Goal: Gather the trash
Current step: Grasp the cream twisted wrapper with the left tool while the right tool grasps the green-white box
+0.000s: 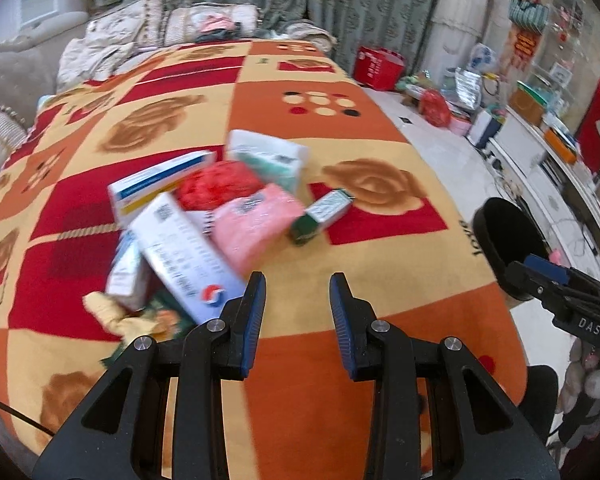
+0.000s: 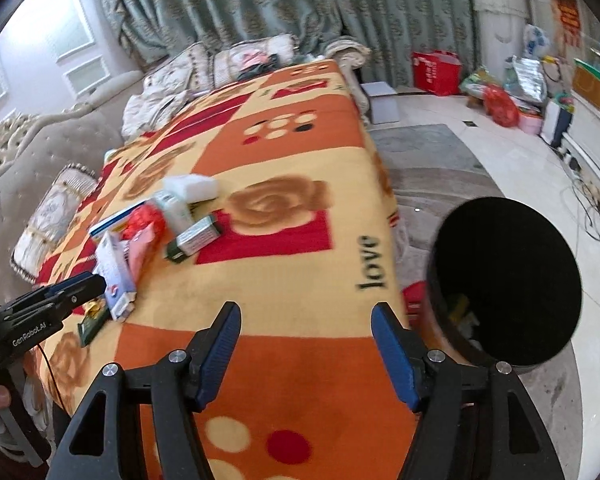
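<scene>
The trash is a loose heap of small cartons and packets (image 1: 204, 224) lying on the patterned orange, red and cream blanket (image 1: 340, 248) that covers the table. In the left wrist view the heap sits at about eleven o'clock from the left tongs (image 1: 298, 296). At its near edge lies a long white carton with a red-and-blue round logo (image 1: 184, 260), with a soft pink packet (image 1: 256, 224) just beside it at its two o'clock. Behind the pink packet sits a crumpled red wrapper (image 1: 216, 184), and a white box with blue and yellow stripes (image 1: 160, 188) leans at the heap's ten o'clock. A white and pale green tissue pack (image 1: 268, 156) lies at the far side. A small green and white box (image 1: 320, 216) lies a little apart at three o'clock of the heap.

The left tongs hang over bare blanket, their blue pads a small gap apart with nothing between them.

In the right wrist view the right tongs (image 2: 306, 344) stand wide apart and empty above the blanket's near end. At their two o'clock, beside the table on the pale floor, stands a round black bin (image 2: 508, 280) with some scraps inside.
</scene>
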Available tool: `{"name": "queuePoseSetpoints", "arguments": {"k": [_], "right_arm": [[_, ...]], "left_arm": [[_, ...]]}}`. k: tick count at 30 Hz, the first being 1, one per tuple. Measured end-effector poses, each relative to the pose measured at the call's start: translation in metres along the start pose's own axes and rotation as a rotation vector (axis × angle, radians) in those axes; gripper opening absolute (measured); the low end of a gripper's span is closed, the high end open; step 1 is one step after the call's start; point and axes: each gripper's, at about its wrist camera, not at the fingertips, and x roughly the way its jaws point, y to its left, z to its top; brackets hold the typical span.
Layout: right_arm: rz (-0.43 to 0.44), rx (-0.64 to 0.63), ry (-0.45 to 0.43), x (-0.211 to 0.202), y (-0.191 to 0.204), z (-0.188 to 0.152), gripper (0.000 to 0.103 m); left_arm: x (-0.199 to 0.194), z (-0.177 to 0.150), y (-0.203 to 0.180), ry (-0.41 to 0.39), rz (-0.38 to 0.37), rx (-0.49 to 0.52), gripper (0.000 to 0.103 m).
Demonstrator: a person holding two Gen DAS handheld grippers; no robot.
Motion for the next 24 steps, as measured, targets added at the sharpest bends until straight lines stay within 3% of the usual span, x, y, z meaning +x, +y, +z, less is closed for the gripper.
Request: {"name": "queuePoseSetpoints", "arguments": {"k": [14,24], "right_arm": [[0.097,-0.122,0.083,0.042,0.077,-0.001,0.067],[0.205,-0.198,0.111,0.068,0.132,0.004,0.067]], "left_arm": [[-0.017,-0.030,0.084,0.021,0.080,-0.115,0.031],[-0.023,-0.065,0.134,0.068,0.049,-0.185,0.031]]}}
